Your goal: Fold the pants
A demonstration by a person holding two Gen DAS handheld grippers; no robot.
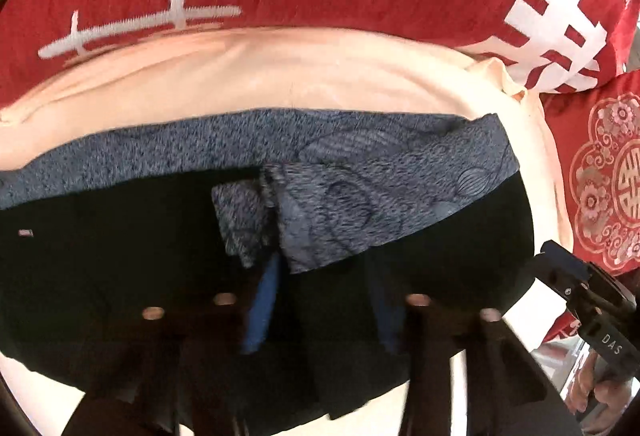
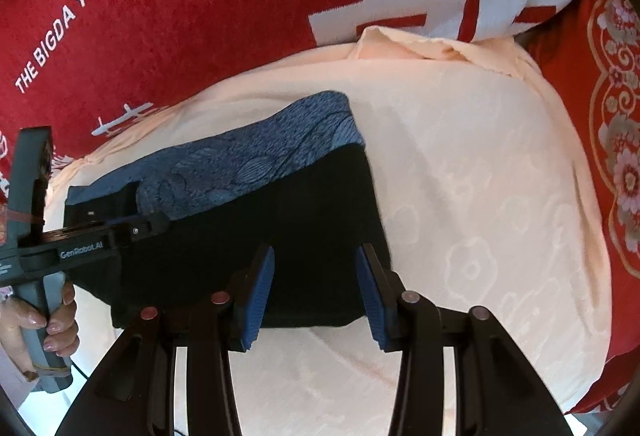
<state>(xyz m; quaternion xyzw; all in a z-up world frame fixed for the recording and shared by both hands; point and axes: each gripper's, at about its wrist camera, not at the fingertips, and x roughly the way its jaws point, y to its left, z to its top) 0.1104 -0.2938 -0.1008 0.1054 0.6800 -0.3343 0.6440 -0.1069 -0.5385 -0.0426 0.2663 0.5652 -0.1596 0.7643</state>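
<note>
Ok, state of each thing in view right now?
pants: folded into a compact block, patterned waistband on top, lying on the cream sheet
left tool: open, over the pants
right tool: open, holding nothing
red pillow: resting behind the sheet

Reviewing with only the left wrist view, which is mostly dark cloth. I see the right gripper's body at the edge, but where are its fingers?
Observer: The right gripper is open, jaws apart above the near edge of the pants.
Operator: What holds the left gripper? My view can't show that.
Observer: A hand is wrapped round the handle of the left gripper, beside the pants' blue waistband.
</note>
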